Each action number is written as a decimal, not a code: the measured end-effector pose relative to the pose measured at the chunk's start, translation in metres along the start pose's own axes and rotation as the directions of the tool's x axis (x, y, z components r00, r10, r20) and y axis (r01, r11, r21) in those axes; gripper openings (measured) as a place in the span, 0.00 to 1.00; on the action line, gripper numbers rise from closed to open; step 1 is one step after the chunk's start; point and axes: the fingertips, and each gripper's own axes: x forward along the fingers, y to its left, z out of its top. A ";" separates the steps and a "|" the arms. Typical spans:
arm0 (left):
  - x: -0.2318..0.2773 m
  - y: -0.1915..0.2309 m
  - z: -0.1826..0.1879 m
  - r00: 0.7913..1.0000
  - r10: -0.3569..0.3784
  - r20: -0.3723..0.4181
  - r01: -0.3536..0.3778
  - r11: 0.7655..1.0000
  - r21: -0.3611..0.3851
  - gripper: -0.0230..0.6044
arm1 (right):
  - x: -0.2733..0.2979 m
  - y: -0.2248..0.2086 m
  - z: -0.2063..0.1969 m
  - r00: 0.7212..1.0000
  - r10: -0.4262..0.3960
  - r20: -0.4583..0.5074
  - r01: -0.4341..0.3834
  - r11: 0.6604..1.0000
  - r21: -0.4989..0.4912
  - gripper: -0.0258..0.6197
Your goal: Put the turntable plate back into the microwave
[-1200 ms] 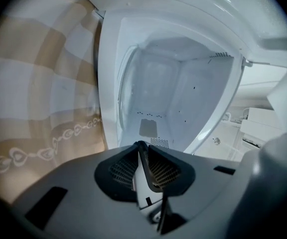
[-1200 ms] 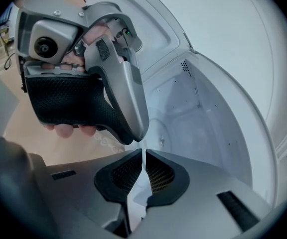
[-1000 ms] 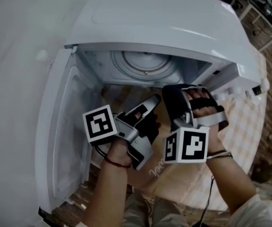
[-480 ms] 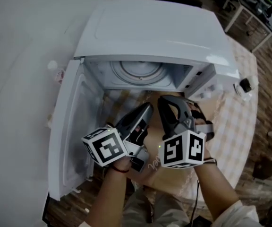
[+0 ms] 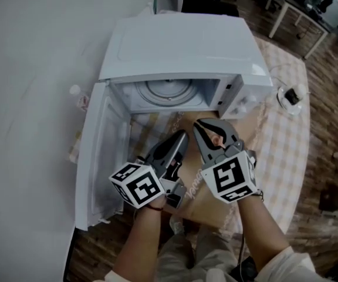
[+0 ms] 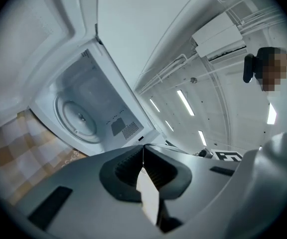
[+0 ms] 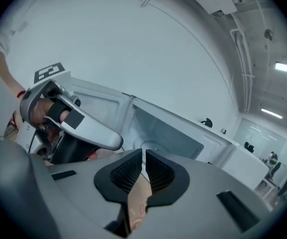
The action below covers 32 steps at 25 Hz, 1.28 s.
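We see the turntable plate [image 5: 170,91] lying flat inside the open microwave [image 5: 181,40] at the upper middle of the frame. Its door [image 5: 98,157] is swung wide to the left, and a small round gadget [image 5: 290,96] with a cord sits on the checked cloth [image 5: 289,140] at the right. Our left gripper [image 5: 182,135] and right gripper [image 5: 207,124] hang side by side just in front of the opening, each with its jaws pressed together and holding nothing. The way from our tips to the plate lies open between the door's edge and the control-panel side.

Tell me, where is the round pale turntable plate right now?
Head view, upper centre: the round pale turntable plate lies inside the open white microwave, right of its swung-open door.
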 end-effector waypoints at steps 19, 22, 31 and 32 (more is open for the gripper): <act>-0.058 -0.157 0.025 0.991 -0.126 -0.043 0.133 0.942 0.309 0.05 | -0.148 0.011 0.088 0.947 0.009 0.321 -0.152 0.893 0.424 0.11; -0.072 -0.174 0.028 0.989 -0.145 -0.041 0.150 0.936 0.318 0.05 | -0.164 0.017 0.099 0.943 0.020 0.333 -0.164 0.896 0.412 0.11; -0.108 -0.236 0.035 0.973 -0.222 -0.069 0.231 0.892 0.389 0.05 | -0.217 0.035 0.136 0.908 0.071 0.412 -0.259 0.869 0.421 0.11; -0.112 -0.242 0.037 0.970 -0.232 -0.066 0.239 0.890 0.388 0.05 | -0.223 0.038 0.140 0.900 0.079 0.429 -0.278 0.862 0.424 0.11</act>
